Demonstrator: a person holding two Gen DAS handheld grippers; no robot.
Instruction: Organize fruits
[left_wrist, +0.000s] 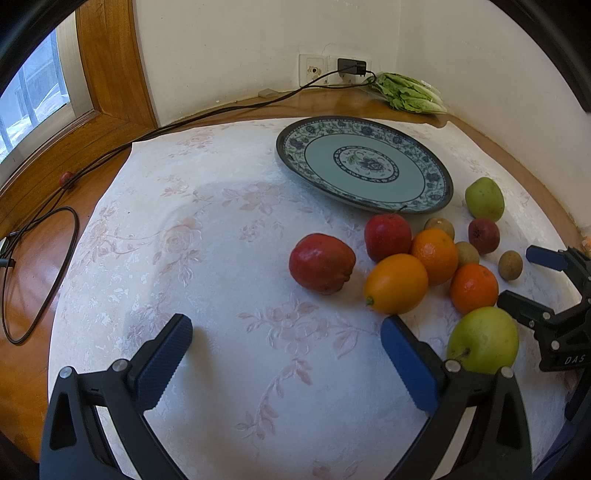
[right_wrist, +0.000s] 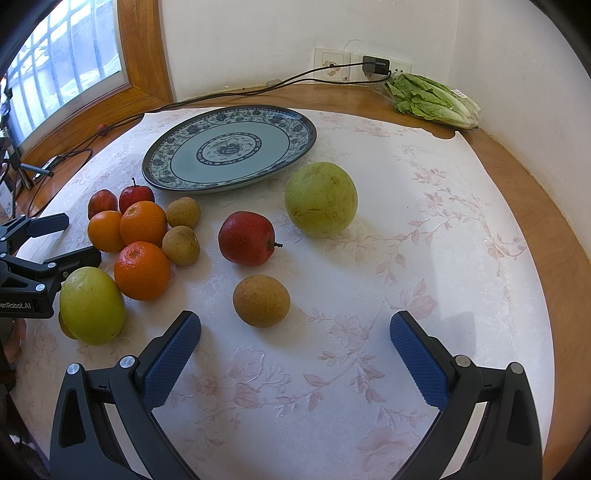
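Observation:
A blue floral plate (left_wrist: 432, 177) (right_wrist: 295, 125) lies bare at the back of the cloth. In front of it lie loose fruits: red apples (left_wrist: 321, 263) (right_wrist: 246, 238), oranges (left_wrist: 396, 283) (right_wrist: 142, 270), green apples (left_wrist: 483, 339) (right_wrist: 320, 198), and small brown fruits (right_wrist: 261, 301). My left gripper (left_wrist: 286, 332) is open and empty, above the cloth left of the fruit pile. My right gripper (right_wrist: 295, 332) is open and empty, just short of a brown fruit. Each gripper shows in the other's view, the right one (left_wrist: 532, 275) and the left one (right_wrist: 79, 238).
A white floral cloth (left_wrist: 221, 240) covers a round wooden table (left_wrist: 37, 258). A bagged lettuce (right_wrist: 436, 99) lies at the back by the wall. A black charger cable (left_wrist: 110, 151) runs from a wall socket (right_wrist: 375, 66) across the table's left side. A window is at the left.

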